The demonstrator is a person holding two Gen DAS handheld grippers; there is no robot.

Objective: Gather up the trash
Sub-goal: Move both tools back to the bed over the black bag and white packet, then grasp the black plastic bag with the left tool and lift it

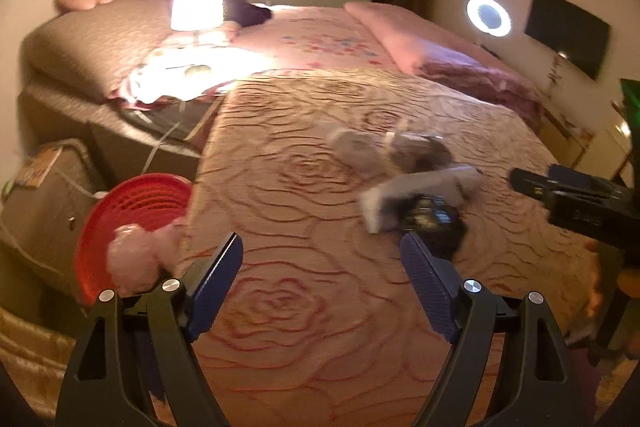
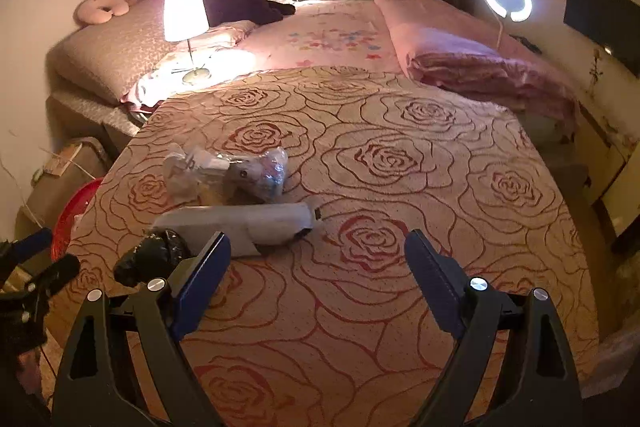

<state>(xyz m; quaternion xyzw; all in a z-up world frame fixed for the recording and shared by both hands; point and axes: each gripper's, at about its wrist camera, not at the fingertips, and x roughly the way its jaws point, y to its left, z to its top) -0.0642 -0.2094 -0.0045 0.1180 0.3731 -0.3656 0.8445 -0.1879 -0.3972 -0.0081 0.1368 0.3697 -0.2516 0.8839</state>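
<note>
Trash lies on a rose-patterned bed cover (image 2: pixel 380 187): a crumpled clear plastic bag (image 2: pixel 192 171), a wrapper with coloured bits (image 2: pixel 268 171), a flat white box (image 2: pixel 240 227) and a black crumpled bag (image 2: pixel 152 259). The left wrist view shows the same heap blurred: the white box (image 1: pixel 416 191) and the black bag (image 1: pixel 432 223). My left gripper (image 1: pixel 322 279) is open above the cover, left of the heap. Over the cover my right gripper (image 2: pixel 318 275) is open too, its left finger (image 2: pixel 204 275) near the box. A red basket (image 1: pixel 132 223) beside the bed holds a pink bag (image 1: pixel 136 255).
A lit table lamp (image 2: pixel 184 15) stands at the bed's left edge. Folded pink bedding (image 2: pixel 460 59) lies at the right. A ring light (image 2: pixel 506 1) glows behind it. A brown case (image 1: pixel 44 195) sits on the floor left of the basket.
</note>
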